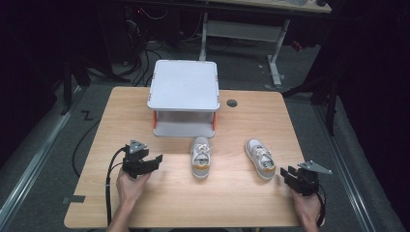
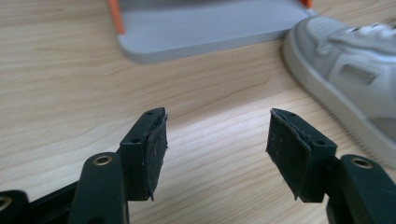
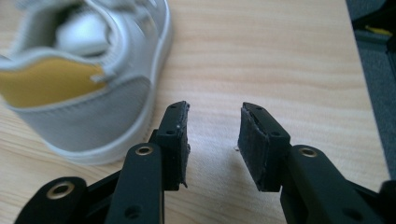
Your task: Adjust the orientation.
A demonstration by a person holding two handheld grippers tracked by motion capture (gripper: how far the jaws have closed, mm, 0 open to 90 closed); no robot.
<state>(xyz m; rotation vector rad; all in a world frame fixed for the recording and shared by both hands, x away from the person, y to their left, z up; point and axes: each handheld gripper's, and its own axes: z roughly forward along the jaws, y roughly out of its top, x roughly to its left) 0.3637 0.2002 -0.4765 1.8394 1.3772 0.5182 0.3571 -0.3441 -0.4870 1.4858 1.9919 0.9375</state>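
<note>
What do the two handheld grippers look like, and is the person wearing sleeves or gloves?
Both the left gripper and the right gripper are black with two jaws, each topped by a grey three-cornered plate. The jaw pads are worn black rubber with brass-ringed holes behind. A black cable trails from each. Forearms and hands are bare.

Table (image 1: 145,208): pale wood grain. Rack (image 1: 183,87) at 12 o'clock: light grey shelves, orange-red corner posts. Two shoes, centre one (image 1: 201,158) and one toward 3 o'clock (image 1: 259,158): grey-white, white laces, mustard-yellow heel lining. Both grippers, left (image 1: 153,159) and right (image 1: 285,174): black, grey top plates. Floor: dark grey.
</note>
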